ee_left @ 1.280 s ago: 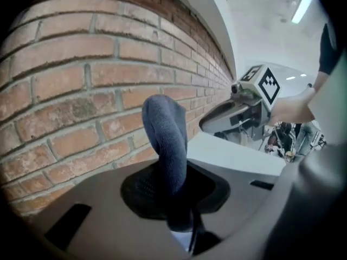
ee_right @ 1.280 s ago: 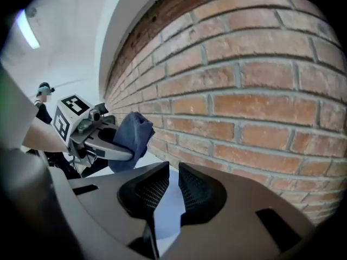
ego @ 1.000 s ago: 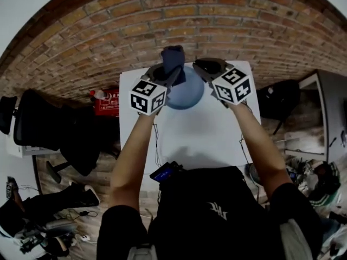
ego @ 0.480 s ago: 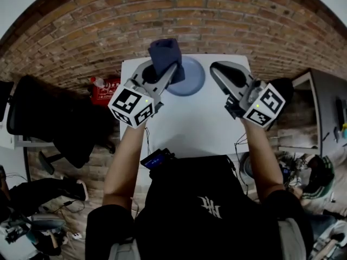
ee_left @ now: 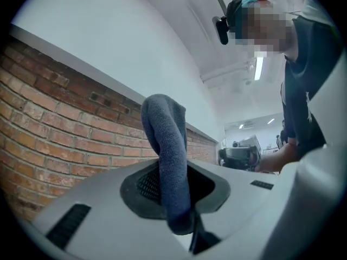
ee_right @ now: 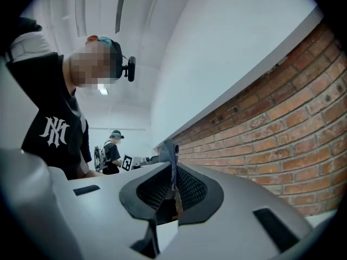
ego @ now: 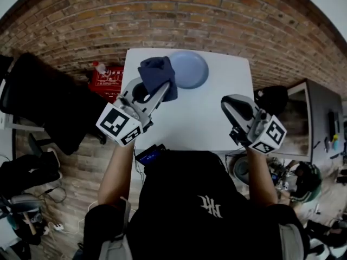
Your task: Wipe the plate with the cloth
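Plate (ego: 188, 69): pale blue, round, flat on the white table (ego: 206, 121), upper centre of the head view, close to the table's far edge and the brick wall (ego: 162, 15) beyond. Held by neither tool.

Cloth (ego: 157, 76): dark blue, bunched, just left of the plate in the head view, its right side overlapping the plate's left rim in the picture. Contact with the plate not discernible from above. Pinched in the left gripper (ego: 156, 91), jaws clamped on its lower part. In the left gripper view, a thick folded roll standing up from between the two grey jaws at centre of frame, arching over at the top, with brick wall at left and white ceiling behind.

Right gripper (ego: 227, 103): right of centre in the head view, over the right part of the table, well apart from plate and cloth, marker cube toward the lower right. Jaws closed together with nothing in them. In the right gripper view, pads meeting along a thin seam at centre of frame, brick wall to the right.

Around the table: black chair (ego: 49, 107) at left, red box (ego: 108, 83) by the table's upper left corner. Second person (ee_right: 111, 150) small in the distance, left of centre in the right gripper view.
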